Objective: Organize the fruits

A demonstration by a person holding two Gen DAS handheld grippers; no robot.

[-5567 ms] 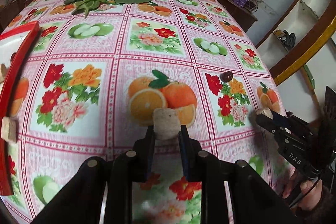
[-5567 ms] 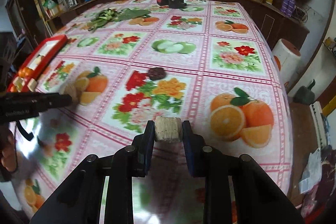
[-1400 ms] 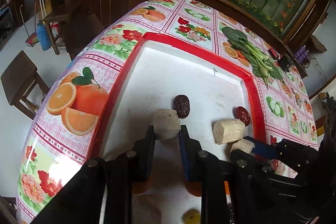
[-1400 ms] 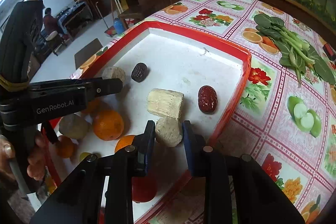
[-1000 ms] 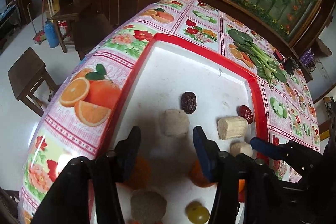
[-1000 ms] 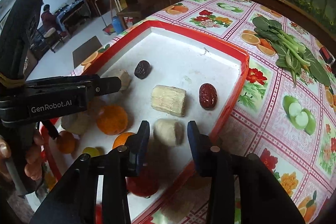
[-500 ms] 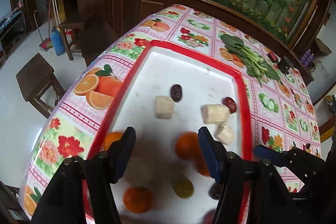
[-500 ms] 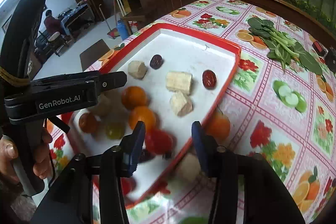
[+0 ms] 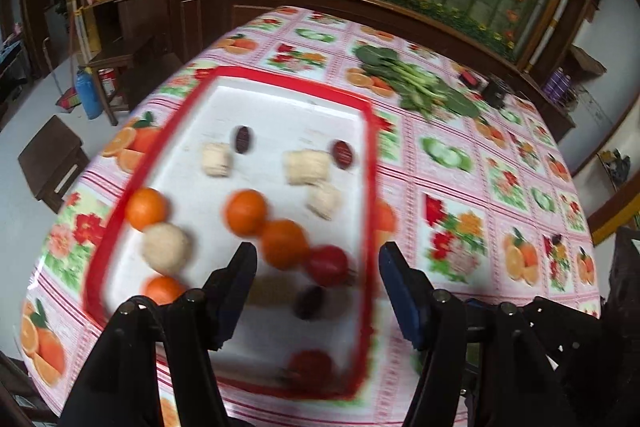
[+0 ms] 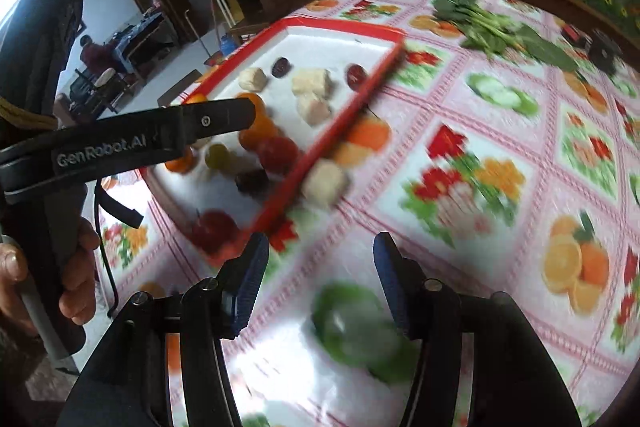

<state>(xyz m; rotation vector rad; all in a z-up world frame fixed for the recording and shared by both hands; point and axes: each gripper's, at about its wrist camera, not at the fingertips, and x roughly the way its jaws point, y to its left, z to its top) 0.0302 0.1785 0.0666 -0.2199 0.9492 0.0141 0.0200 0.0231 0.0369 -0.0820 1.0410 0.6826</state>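
Note:
A white tray with a red rim [image 9: 370,167] lies on the flowered tablecloth and holds several fruits: oranges [image 9: 245,211], dark dates [image 9: 243,139], red fruits [image 9: 327,265] and pale beige chunks [image 9: 306,167]. My left gripper [image 9: 316,263] hovers above the tray's near end. Its jaws are opening and nothing is between them. My right gripper [image 10: 320,255] hangs over the tablecloth to the right of the tray rim [image 10: 348,111], its jaws also opening and empty. One of the left gripper's fingers [image 10: 216,121] shows above the fruits in the right wrist view.
A bunch of leafy greens [image 9: 416,87] lies on the tablecloth beyond the tray, with a small black object [image 9: 496,93] further right. A hand [image 10: 76,267] grips the left tool's handle. A wooden stool [image 9: 52,159] stands left of the table edge.
Both grippers let go of their beige chunks in the tray, opened wider and drew back. The right one has moved off the tray, over the tablecloth.

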